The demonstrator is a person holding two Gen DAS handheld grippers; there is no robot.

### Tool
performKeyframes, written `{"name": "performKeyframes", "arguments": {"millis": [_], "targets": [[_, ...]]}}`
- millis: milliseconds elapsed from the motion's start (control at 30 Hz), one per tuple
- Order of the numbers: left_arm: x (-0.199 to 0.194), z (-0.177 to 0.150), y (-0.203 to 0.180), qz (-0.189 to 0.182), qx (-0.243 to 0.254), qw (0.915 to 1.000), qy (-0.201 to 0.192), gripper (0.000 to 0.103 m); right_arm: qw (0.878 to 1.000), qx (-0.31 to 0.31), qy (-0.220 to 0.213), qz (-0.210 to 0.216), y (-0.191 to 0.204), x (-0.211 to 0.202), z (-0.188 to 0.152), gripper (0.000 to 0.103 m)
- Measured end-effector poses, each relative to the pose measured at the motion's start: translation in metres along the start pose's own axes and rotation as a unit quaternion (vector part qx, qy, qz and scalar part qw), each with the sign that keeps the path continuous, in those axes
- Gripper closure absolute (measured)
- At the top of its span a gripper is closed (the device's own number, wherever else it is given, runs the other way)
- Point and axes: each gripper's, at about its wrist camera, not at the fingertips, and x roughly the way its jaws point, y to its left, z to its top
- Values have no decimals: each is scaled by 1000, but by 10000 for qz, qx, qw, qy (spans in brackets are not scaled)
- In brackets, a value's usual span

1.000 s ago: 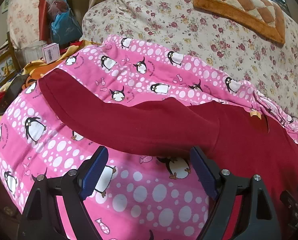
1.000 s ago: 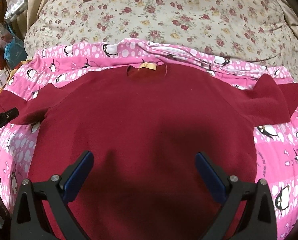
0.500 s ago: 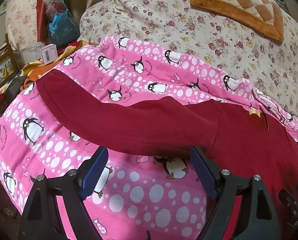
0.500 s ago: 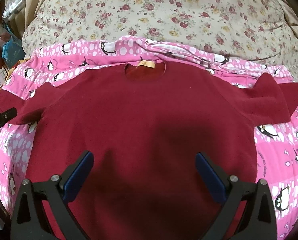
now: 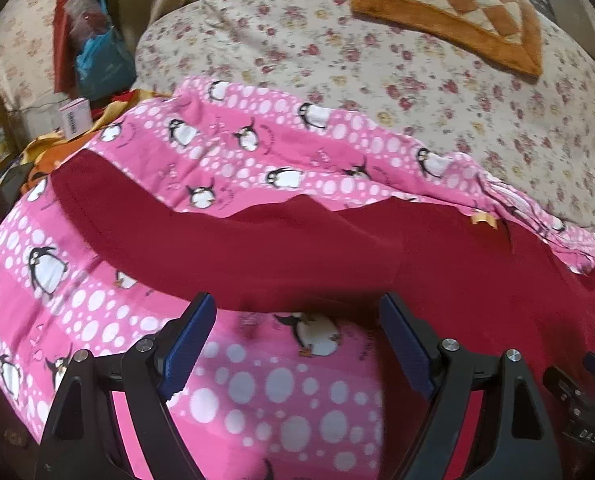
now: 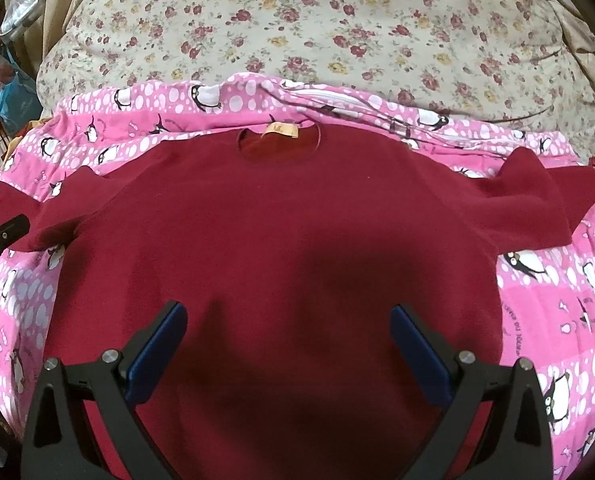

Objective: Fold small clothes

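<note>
The left gripper (image 5: 297,320) hovers wide open over the dark red fleece sweater's (image 6: 281,240) sleeve at 12 o'clock; the right gripper (image 6: 289,332), also open, hangs above its body.

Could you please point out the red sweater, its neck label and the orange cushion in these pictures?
red sweater (image 6: 281,216): right wrist view, middle of the chest.
neck label (image 6: 280,129): right wrist view, centre of the tan tag.
orange cushion (image 5: 449,8): left wrist view, its checkered middle.

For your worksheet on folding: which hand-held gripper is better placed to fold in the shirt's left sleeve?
Left hand-held gripper: open just below the left sleeve; the right is over the shirt's body.
</note>
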Motion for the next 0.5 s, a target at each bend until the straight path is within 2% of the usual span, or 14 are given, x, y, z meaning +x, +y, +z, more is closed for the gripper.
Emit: {"name": "performKeyframes", "arguments": {"millis": [167, 500], "targets": [[0, -2, -11, -176, 161, 9997, 41, 36, 10000, 75, 39, -47, -6, 0, 0, 0], [3, -2, -16, -197, 199, 9996, 97, 36, 9997, 243, 75, -68, -14, 2, 0, 0]]}}
